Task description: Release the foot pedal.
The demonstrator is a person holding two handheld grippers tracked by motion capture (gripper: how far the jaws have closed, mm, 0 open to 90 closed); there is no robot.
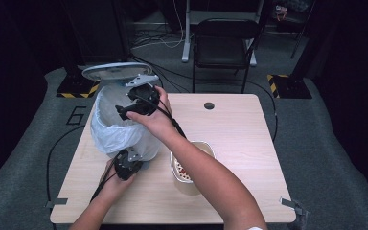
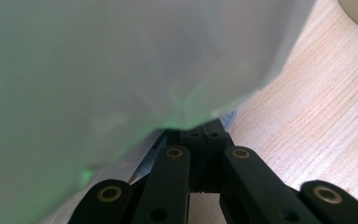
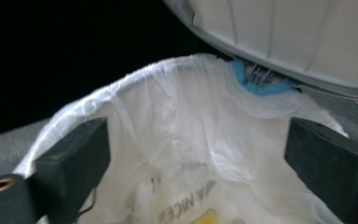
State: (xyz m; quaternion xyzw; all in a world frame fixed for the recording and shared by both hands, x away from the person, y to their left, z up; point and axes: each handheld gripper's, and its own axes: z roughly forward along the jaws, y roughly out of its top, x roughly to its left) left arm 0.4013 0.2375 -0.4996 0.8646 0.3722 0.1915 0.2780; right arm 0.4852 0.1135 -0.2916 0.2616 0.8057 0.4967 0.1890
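Observation:
A small bin lined with a white plastic bag [image 1: 109, 129] stands at the table's left, its grey lid [image 1: 115, 72] raised. My right gripper [image 1: 128, 103] hangs over the bin's mouth. In the right gripper view it [image 3: 198, 156] is open, with nothing between its jaws. Below them the bag [image 3: 182, 107] holds a printed wrapper [image 3: 186, 205]. My left gripper [image 1: 128, 158] sits low at the bin's base. In the left gripper view its jaws [image 2: 203, 135] are shut, tips tucked under the bag's hanging edge [image 2: 121, 60]. What they touch there is hidden.
A foil bowl [image 1: 205, 146] with red and white food sits right of the bin, partly under the right forearm. The wooden table [image 1: 239, 139] has a cable hole [image 1: 209, 105] near its far edge. A black chair [image 1: 225, 43] stands beyond the table.

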